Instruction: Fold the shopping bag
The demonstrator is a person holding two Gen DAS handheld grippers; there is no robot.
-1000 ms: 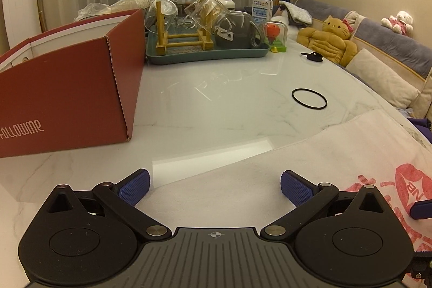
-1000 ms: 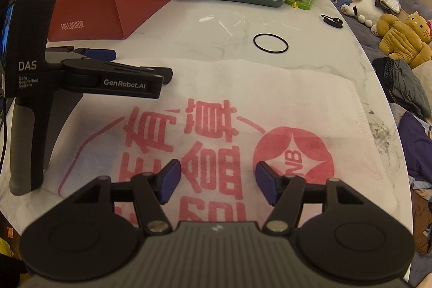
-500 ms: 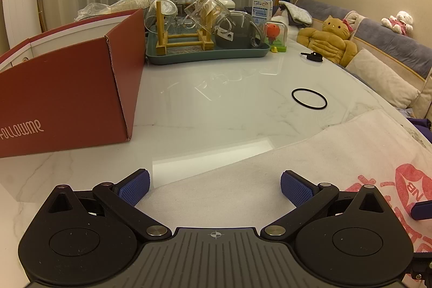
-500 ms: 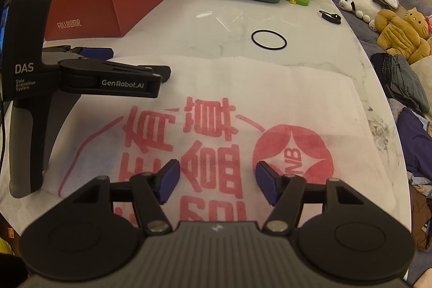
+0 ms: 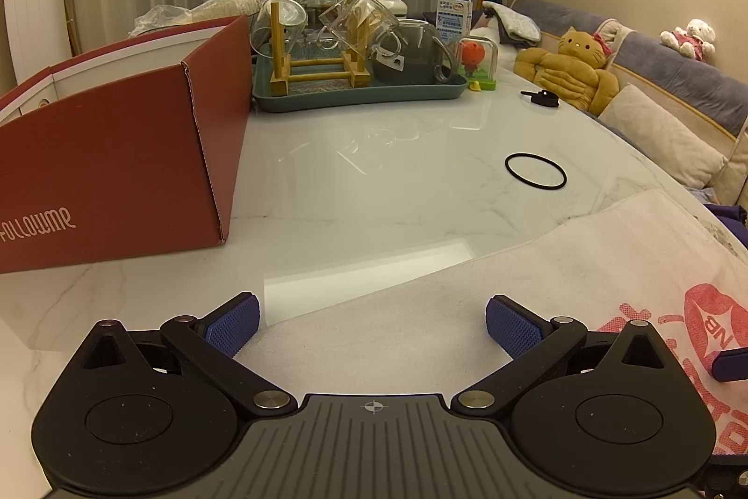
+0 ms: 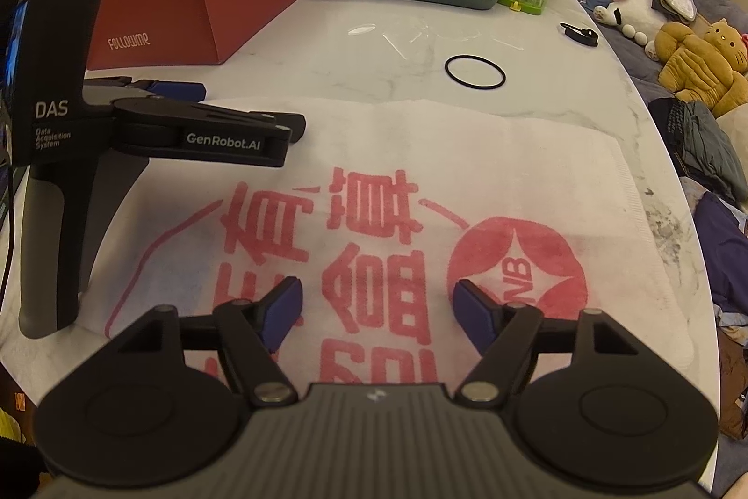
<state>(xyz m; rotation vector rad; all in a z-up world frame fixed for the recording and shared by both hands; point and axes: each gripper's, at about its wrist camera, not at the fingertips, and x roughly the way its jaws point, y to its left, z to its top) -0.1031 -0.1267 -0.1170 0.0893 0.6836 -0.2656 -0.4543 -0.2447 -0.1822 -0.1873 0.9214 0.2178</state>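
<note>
Lying flat on the bench (image 6: pixel 327 45) — white bag (image 6: pixel 537 171), left claw (image 5: pixel 372 323) spread, right claw (image 6: pixel 377 302) opening, nothing pinched.

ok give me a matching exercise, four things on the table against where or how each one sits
Things:
1. bag
2. ring
3. red box
4. glasses

Places or states:
A. on the green tray
B. flat under both grippers, red print up
C. alone on bare marble beyond the bag
D. far left of the table, open top

Pairs: 1-B, 2-C, 3-D, 4-A
</note>
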